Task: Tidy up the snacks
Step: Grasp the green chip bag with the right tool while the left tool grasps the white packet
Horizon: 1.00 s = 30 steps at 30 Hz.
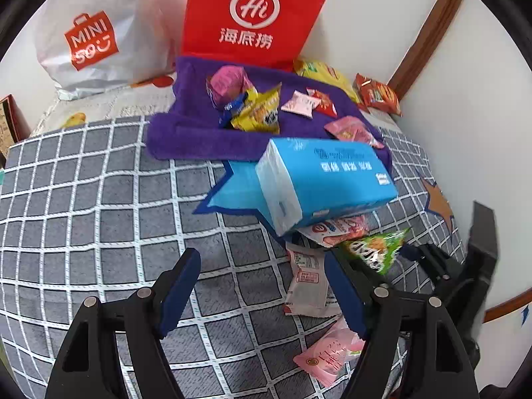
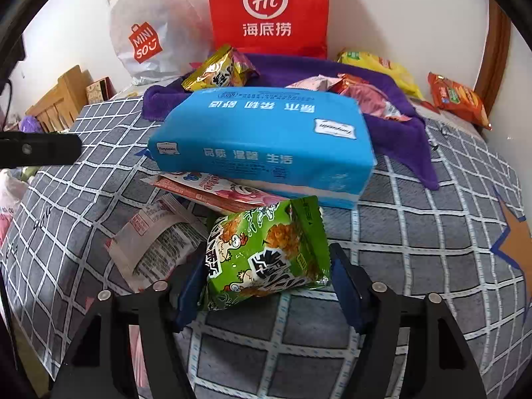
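A green snack packet (image 2: 266, 252) lies on the grey checked bedcover (image 2: 415, 232), and my right gripper (image 2: 267, 276) is shut on it, a blue pad against each side. Just behind it lie a white packet (image 2: 156, 242), a pink-and-white packet (image 2: 216, 189) and a blue tissue pack (image 2: 262, 139) resting on that one. In the left wrist view my left gripper (image 1: 262, 266) is open over the cover with nothing gripped. The white packet (image 1: 307, 279) lies beside its right finger, and a pink packet (image 1: 329, 352) is nearer. Several snacks sit on a purple towel (image 1: 186, 133).
A red paper bag (image 1: 252, 16) and a white plastic bag (image 1: 96, 33) stand against the wall behind the towel. Yellow (image 2: 382, 66) and orange (image 2: 459, 99) packets lie at the back right by a wooden trim. A wooden headboard (image 2: 56, 103) is at the left.
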Each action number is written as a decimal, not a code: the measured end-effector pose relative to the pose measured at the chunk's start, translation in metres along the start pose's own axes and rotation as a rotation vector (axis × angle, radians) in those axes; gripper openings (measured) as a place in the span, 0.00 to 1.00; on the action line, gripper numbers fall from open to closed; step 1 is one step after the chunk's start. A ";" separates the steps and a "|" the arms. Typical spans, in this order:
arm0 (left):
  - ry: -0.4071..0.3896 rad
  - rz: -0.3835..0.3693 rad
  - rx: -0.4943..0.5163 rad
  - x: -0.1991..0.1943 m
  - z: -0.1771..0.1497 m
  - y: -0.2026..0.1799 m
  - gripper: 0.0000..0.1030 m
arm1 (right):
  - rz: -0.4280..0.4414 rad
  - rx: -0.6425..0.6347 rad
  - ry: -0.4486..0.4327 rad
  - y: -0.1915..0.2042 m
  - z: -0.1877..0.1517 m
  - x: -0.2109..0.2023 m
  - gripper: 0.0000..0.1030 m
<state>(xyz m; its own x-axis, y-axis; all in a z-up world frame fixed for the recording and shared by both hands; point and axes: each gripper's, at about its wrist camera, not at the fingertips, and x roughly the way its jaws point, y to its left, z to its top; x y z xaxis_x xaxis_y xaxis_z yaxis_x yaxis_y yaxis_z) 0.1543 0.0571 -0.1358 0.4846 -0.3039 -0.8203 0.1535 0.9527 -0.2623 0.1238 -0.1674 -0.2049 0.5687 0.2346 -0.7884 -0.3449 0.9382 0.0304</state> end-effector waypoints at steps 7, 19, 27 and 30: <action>0.070 0.000 0.022 0.033 -0.010 -0.011 0.73 | -0.089 0.041 -0.070 -0.035 -0.006 -0.022 0.64; 0.125 0.002 0.098 0.065 -0.025 -0.047 0.76 | -0.099 0.125 -0.053 -0.062 -0.015 -0.004 0.64; 0.094 0.067 0.152 0.071 -0.032 -0.064 0.88 | -0.080 0.154 -0.024 -0.067 -0.013 0.004 0.65; 0.081 0.085 0.175 0.073 -0.034 -0.067 0.88 | -0.081 0.153 -0.020 -0.067 -0.013 0.005 0.66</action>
<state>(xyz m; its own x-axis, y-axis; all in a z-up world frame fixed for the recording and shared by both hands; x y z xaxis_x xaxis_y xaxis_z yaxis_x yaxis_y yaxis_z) 0.1497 -0.0285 -0.1954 0.4328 -0.2153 -0.8754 0.2661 0.9583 -0.1042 0.1401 -0.2324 -0.2185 0.6054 0.1605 -0.7796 -0.1810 0.9816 0.0615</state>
